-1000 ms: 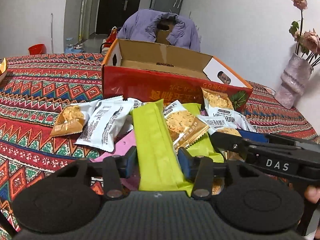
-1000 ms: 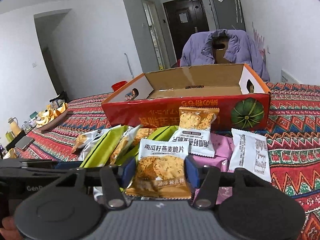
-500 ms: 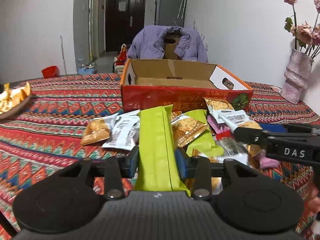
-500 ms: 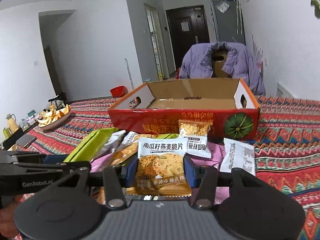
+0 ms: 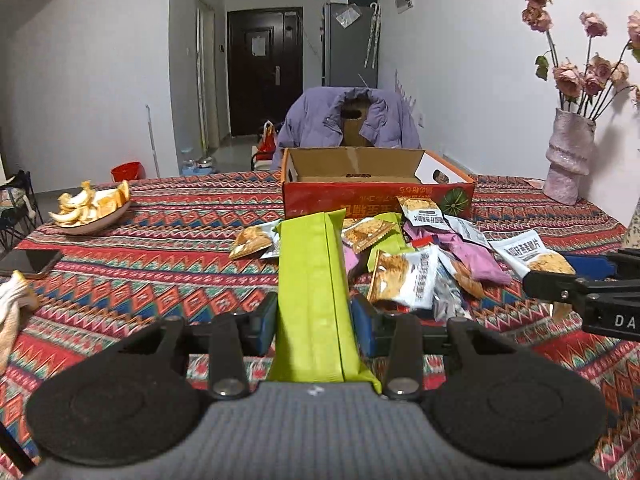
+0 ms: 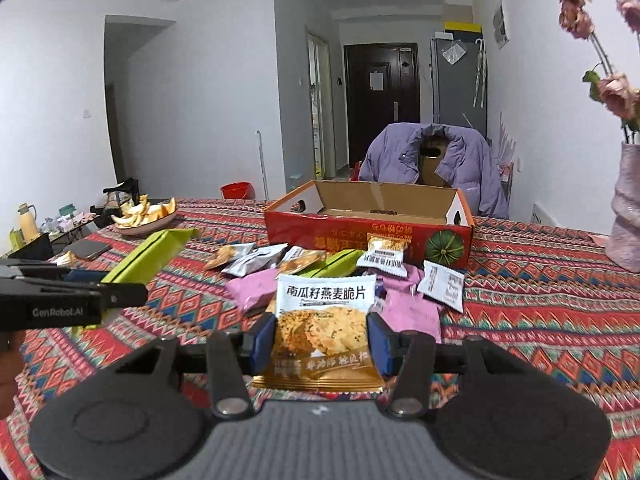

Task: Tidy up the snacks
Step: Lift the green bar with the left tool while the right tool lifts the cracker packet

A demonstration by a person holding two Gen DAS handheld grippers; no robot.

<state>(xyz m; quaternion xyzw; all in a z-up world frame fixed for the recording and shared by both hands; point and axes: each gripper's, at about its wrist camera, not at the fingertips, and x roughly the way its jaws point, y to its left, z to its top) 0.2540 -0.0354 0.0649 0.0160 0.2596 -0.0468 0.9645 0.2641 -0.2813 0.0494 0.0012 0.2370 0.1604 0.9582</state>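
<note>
The left gripper had its fingers clamped on a long green packet, raised clear of the bench. The right gripper pinched a crisp packet the same way. The snack pile lay just before the open red box, whose near wall faced both. Bare cloth stretched leftward to the peel plate.

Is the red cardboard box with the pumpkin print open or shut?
Open. The red cardboard box has its flaps up, showing bare brown interior; no snack packets visible inside from these views.
</note>
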